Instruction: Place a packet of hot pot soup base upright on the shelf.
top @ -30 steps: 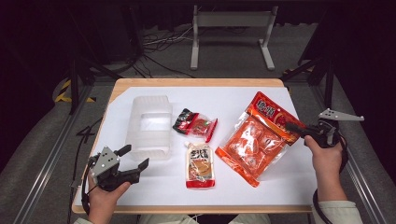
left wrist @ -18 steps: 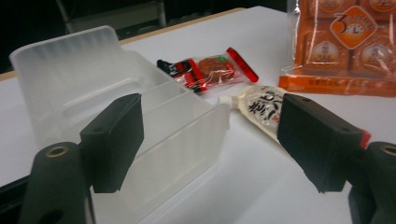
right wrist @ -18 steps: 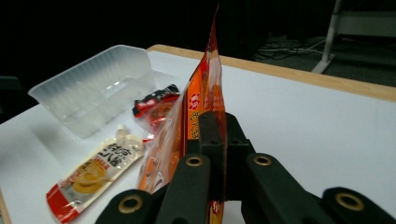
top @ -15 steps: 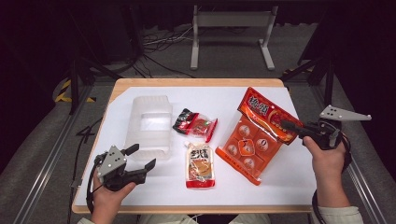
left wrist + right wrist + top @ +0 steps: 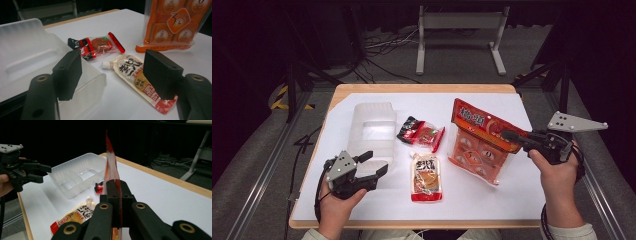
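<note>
My right gripper (image 5: 508, 135) is shut on the upper right edge of a large orange snack bag (image 5: 477, 145). The bag is tilted up, with its lower end on the white table top. In the right gripper view the bag's thin edge (image 5: 110, 162) rises from between the shut jaws (image 5: 117, 192). My left gripper (image 5: 377, 161) stands open at the front right corner of a clear plastic tray (image 5: 371, 125), holding nothing. A white spouted pouch (image 5: 426, 176) and a red-and-black snack packet (image 5: 421, 133) lie flat between the two grippers.
In the left gripper view the tray's wall (image 5: 30, 57) sits behind the left jaw, with the pouch (image 5: 136, 77) between the jaws farther off. The table's wooden rim (image 5: 422, 88) borders the white sheet. A metal stand (image 5: 459, 30) is on the floor beyond.
The right gripper has lifted the orange bag from nearly flat to tilted upright. The left gripper has moved right and forward toward the tray's front corner.
</note>
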Tool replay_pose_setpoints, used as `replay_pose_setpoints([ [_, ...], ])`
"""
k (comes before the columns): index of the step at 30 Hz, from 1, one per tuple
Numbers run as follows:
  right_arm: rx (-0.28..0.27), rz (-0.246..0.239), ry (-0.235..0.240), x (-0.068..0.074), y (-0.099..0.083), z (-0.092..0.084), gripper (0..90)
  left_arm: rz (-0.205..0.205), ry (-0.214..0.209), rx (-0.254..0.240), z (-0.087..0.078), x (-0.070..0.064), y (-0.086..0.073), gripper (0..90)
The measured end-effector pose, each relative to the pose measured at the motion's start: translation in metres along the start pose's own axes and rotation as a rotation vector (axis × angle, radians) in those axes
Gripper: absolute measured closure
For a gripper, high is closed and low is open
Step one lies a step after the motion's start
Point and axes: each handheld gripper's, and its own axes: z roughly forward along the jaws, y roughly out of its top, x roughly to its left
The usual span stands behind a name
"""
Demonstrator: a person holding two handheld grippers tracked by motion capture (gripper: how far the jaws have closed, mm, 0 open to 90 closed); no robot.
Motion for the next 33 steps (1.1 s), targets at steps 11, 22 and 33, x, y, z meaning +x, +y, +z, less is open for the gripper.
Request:
replay_pose_setpoints([
  [11,-0.017,-0.018,0.042,0.009,0.008,0.003,90.0,-0.006,-0.088,-0.039,0.024,-0.004,0.004,30.0],
  [22,-0.046,-0.04,0.124,0.023,0.02,0.014,90.0,0.016,-0.169,-0.029,0.045,-0.008,0.014,11.9],
  [33,-0.072,-0.048,0.163,0.031,0.026,0.023,90.0,0.037,-0.284,-0.044,0.075,-0.015,0.031,2.9],
])
